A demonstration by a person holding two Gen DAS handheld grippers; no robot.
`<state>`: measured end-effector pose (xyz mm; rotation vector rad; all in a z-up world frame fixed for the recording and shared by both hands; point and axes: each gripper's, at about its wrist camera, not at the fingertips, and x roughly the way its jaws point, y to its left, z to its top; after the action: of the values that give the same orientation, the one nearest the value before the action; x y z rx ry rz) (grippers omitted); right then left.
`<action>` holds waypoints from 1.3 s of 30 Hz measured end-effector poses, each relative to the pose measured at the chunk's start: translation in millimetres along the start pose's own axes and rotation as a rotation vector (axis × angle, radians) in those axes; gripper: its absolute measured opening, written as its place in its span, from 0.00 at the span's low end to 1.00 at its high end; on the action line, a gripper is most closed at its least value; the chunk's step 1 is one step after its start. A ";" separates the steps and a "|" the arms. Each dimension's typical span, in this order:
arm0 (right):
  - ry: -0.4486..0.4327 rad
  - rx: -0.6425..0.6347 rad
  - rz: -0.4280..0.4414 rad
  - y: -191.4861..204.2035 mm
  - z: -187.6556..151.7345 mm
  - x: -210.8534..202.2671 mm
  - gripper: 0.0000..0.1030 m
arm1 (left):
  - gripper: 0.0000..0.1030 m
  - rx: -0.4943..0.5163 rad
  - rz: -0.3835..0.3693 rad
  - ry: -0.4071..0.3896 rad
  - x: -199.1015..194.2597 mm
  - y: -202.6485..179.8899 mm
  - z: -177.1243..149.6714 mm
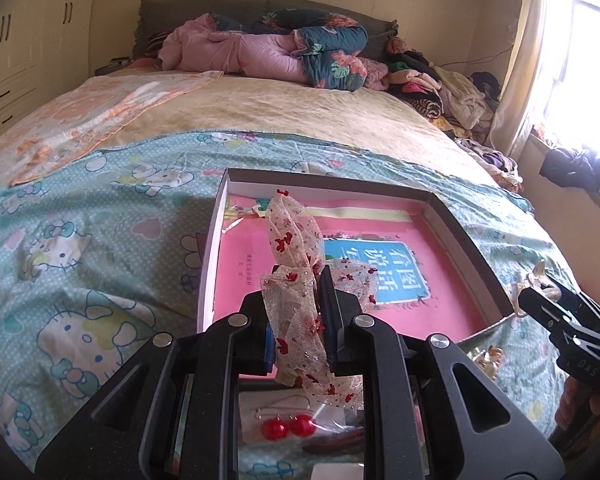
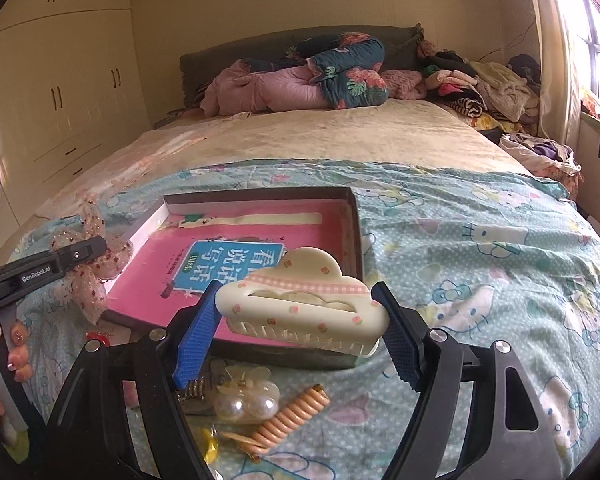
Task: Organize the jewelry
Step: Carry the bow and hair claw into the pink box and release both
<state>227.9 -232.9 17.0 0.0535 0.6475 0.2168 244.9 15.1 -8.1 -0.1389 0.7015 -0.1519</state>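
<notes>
My left gripper (image 1: 314, 300) is shut on a sheer lace hair bow with red flecks (image 1: 296, 240), held above the near left part of a shallow open box (image 1: 460, 224) with a pink book inside. The bow also shows in the right wrist view (image 2: 88, 276). My right gripper (image 2: 300, 320) is shut on a cream cloud-shaped claw clip (image 2: 300, 300), held over the box's near right corner (image 2: 354, 216). Red bead earrings (image 1: 286, 426) lie on the bed under the left gripper. Pearl earrings (image 2: 246, 402), a tan coil hair tie (image 2: 290, 416) and a yellow piece (image 2: 210, 446) lie under the right gripper.
The box rests on a teal Hello Kitty sheet (image 1: 80, 240) on a bed. Folded quilts (image 1: 268, 48) and piled clothes (image 1: 440, 88) lie at the far end. A wardrobe (image 2: 60, 92) stands left, a bright window (image 1: 580, 60) right.
</notes>
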 end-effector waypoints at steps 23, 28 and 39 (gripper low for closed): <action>0.155 -0.032 -0.022 3.3 16.2 101.3 0.70 | 0.14 0.028 0.039 0.038 45.2 5.5 -3.3; 0.161 -0.036 -0.019 3.5 14.0 103.7 0.71 | 0.14 0.035 0.039 0.041 47.4 4.7 -5.1; 0.101 -0.028 -0.002 3.0 11.0 77.4 0.86 | 0.23 0.052 0.035 0.022 38.9 -2.6 -4.4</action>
<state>294.0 -213.1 -19.7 0.0146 0.7450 0.2279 271.1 5.0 -35.6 -0.0754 0.7210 -0.1378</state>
